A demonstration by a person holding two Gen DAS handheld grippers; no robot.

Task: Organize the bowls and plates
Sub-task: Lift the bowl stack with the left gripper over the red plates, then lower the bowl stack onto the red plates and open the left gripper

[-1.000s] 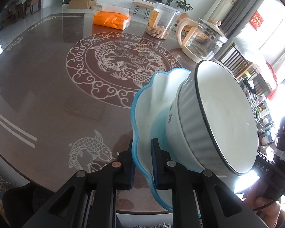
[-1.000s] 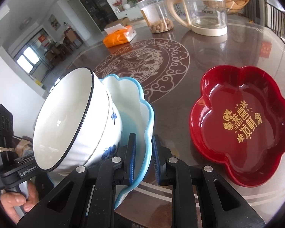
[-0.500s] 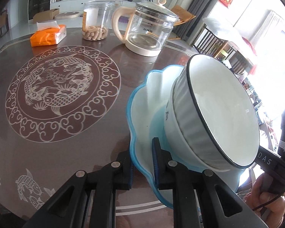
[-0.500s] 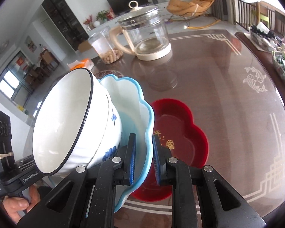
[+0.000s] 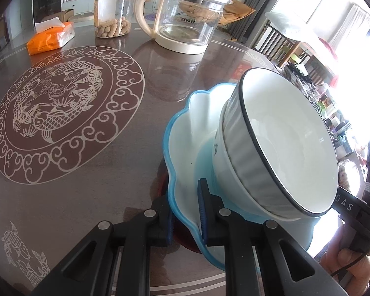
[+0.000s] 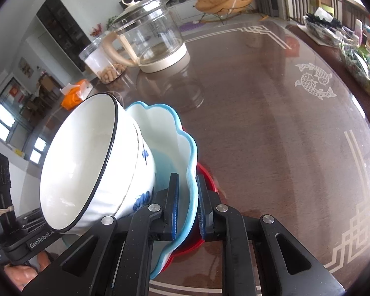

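Observation:
A scalloped blue-rimmed plate [image 5: 185, 133] carries a white bowl [image 5: 283, 148] with a dark rim. My left gripper [image 5: 185, 212] is shut on the plate's left rim. My right gripper [image 6: 187, 197] is shut on the same plate [image 6: 165, 128] at its right rim, with the bowl [image 6: 86, 157] tilted beside it. The plate hangs just over a red flower-shaped plate [image 6: 207, 175], which is mostly hidden beneath it; a red sliver also shows in the left wrist view [image 5: 185, 236].
A glass kettle [image 5: 185, 22], a clear jar of snacks [image 5: 113, 12] and an orange tissue pack [image 5: 49, 39] stand at the back of the brown round table [image 5: 125, 162]. A basket of clutter [image 6: 355, 49] sits at the far right.
Both grippers carried the blue plate and bowl rightward over the red plate, which now lies almost wholly hidden under it. The kettle and jar appear closer.

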